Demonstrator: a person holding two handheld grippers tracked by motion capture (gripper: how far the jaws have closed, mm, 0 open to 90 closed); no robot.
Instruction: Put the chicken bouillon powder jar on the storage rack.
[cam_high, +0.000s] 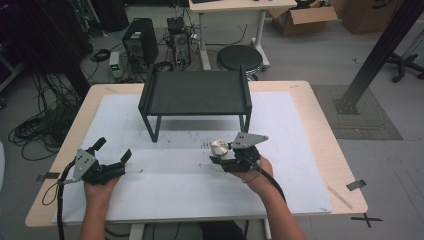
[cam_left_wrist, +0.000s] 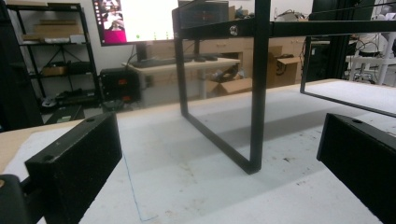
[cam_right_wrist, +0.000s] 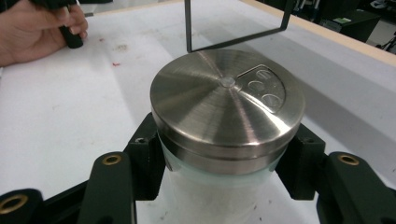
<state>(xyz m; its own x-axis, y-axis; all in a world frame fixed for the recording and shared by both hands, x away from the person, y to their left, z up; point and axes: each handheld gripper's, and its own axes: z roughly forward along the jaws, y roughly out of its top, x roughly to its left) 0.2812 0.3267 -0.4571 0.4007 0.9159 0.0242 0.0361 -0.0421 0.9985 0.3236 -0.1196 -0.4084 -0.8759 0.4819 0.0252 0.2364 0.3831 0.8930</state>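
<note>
- A person seated at the near edge of a pale wooden tabletop (cam_high: 320, 135) works with a hand-held gripper in each hand, forearms entering from the near side.
- The right gripper (cam_high: 223, 156), held right of centre, has its jaws clenched around a jar (cam_right_wrist: 219, 196) just under the rim of its lid; the black pads press on both sides of the pale, translucent body.
- The jar (cam_high: 218, 147) stands upright, topped by a round brushed-metal lid (cam_right_wrist: 228, 103) with a small stamped emblem near one edge.
- It sits just in front of the near right leg of a low black metal stand (cam_high: 195, 92), above a white sheet (cam_high: 165, 175) that covers most of the tabletop; whether the jar rests on the sheet cannot be told.
- The left gripper (cam_high: 113, 152) is at the near left of the sheet, well apart from the jar, its jaws released and spread wide with nothing between them.
- Seen along the left gripper's jaws, the stand's thin black legs (cam_left_wrist: 258, 93) rise from the scuffed sheet, with a lit monitor (cam_left_wrist: 133, 21) and shelving far behind.
- On the floor beyond the far edge are a computer tower (cam_high: 140, 42), a round black stool (cam_high: 239, 58) and an open cardboard box (cam_high: 302, 19).
</note>
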